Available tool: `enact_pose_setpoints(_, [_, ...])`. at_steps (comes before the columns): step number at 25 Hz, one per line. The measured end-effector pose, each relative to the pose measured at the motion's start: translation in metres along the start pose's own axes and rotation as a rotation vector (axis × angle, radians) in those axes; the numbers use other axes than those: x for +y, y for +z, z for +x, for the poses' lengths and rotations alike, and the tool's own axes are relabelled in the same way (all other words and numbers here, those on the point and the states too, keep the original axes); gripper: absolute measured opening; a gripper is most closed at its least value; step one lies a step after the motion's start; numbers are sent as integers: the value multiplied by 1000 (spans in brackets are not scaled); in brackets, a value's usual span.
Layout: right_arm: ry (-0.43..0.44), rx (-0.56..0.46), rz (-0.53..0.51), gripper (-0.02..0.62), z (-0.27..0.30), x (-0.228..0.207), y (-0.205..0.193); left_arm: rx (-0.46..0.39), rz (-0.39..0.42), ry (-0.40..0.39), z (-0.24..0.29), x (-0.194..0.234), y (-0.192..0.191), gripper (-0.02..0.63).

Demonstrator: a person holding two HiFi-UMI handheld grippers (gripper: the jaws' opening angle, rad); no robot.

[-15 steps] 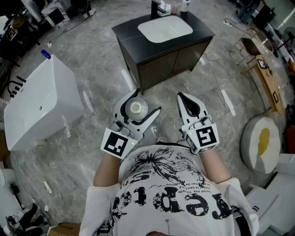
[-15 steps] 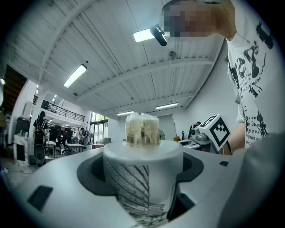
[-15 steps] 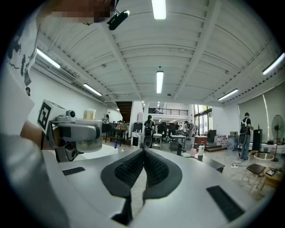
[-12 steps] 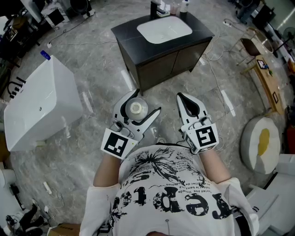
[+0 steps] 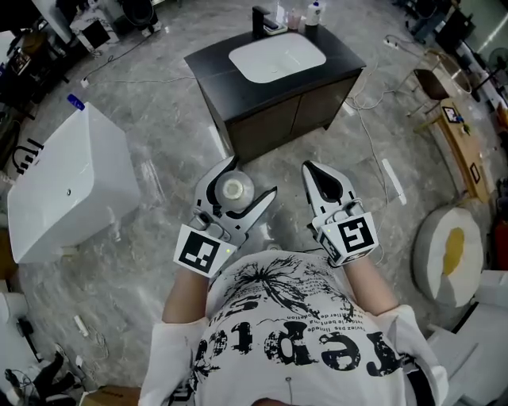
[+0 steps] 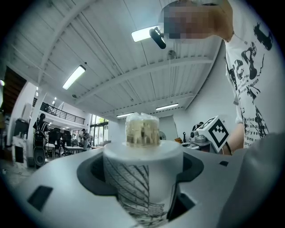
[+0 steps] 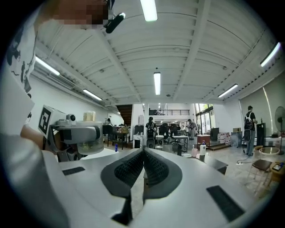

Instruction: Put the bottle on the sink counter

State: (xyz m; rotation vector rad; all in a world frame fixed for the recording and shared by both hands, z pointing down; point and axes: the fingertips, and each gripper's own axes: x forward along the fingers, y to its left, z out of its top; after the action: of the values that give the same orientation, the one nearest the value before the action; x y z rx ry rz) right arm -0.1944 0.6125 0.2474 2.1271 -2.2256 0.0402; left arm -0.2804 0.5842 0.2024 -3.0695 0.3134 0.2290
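My left gripper (image 5: 238, 189) is shut on a white bottle (image 5: 236, 189) with a pale cap, held upright at waist height. In the left gripper view the bottle (image 6: 141, 178) fills the space between the jaws, its label marked with dark lines. My right gripper (image 5: 318, 173) is shut and empty beside it, its ribbed pads (image 7: 153, 167) pressed together. The dark sink counter (image 5: 214, 57) with a white basin (image 5: 277, 55) stands ahead on the grey floor, well beyond both grippers.
A white bathtub (image 5: 67, 186) stands at the left. A tap and small bottles (image 5: 313, 13) sit at the counter's back edge. A wooden bench (image 5: 462, 135) and a round white seat (image 5: 451, 250) are at the right. Cables lie on the floor.
The sink counter has slid slightly up and left in the head view, while both grippers keep their pose and grip.
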Motion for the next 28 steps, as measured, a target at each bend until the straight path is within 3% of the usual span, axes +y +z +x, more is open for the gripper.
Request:
enact_pose_setpoints(8, [24, 14, 27, 15, 16, -52, -13, 6, -10, 28, 53, 7, -19, 347])
enact_pose_setpoints(14, [35, 26, 50, 15, 59, -86, -20, 22, -19, 42, 94, 44, -37, 347])
enact_pose_setpoints(20, [24, 34, 49, 15, 143, -131, -23, 28, -30, 35, 152, 119, -61, 347])
enact_pose_setpoints(28, [-1, 59, 49, 15, 309, -210, -5, 30, -37, 19, 254, 273, -76, 347])
